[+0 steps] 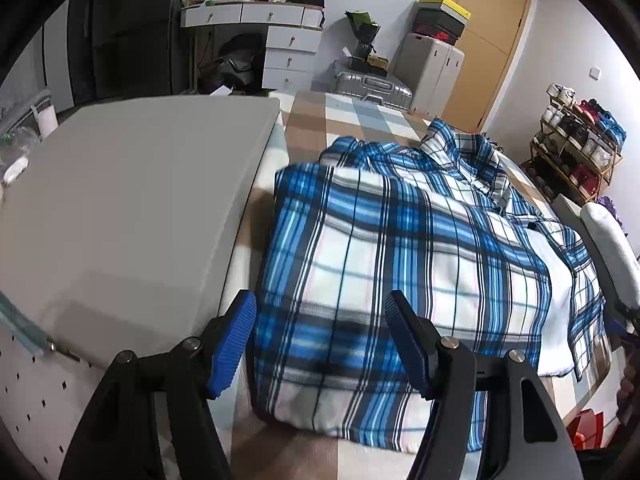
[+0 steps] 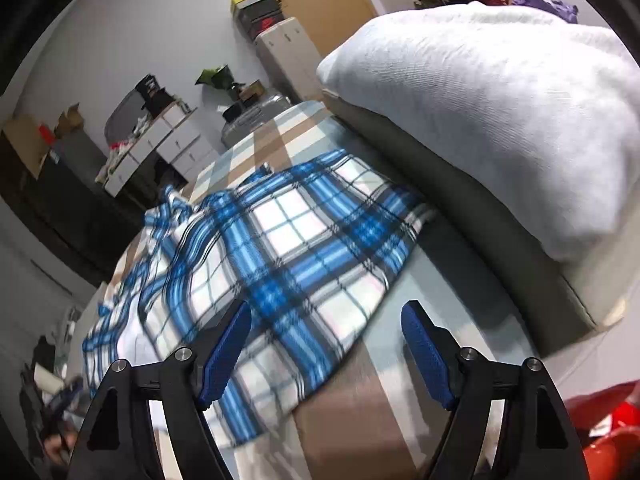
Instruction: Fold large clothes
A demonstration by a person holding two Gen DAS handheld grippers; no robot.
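Note:
A blue, white and black plaid shirt [image 1: 400,248] lies partly folded on a checked brown, white and blue bed sheet [image 1: 340,120]. Its collar [image 1: 460,148] is at the far end. My left gripper [image 1: 320,340] is open and empty, just above the shirt's near edge. In the right wrist view the same shirt [image 2: 260,260] spreads ahead on the sheet [image 2: 340,420]. My right gripper [image 2: 326,348] is open and empty, over the shirt's near corner.
A grey pad [image 1: 140,200] lies left of the shirt. A white pillow [image 2: 500,112] on a grey cushion [image 2: 480,248] lies right of it. A drawer desk [image 1: 276,40], a suitcase [image 1: 372,88], a shoe rack [image 1: 576,148] and a door [image 1: 484,40] stand beyond the bed.

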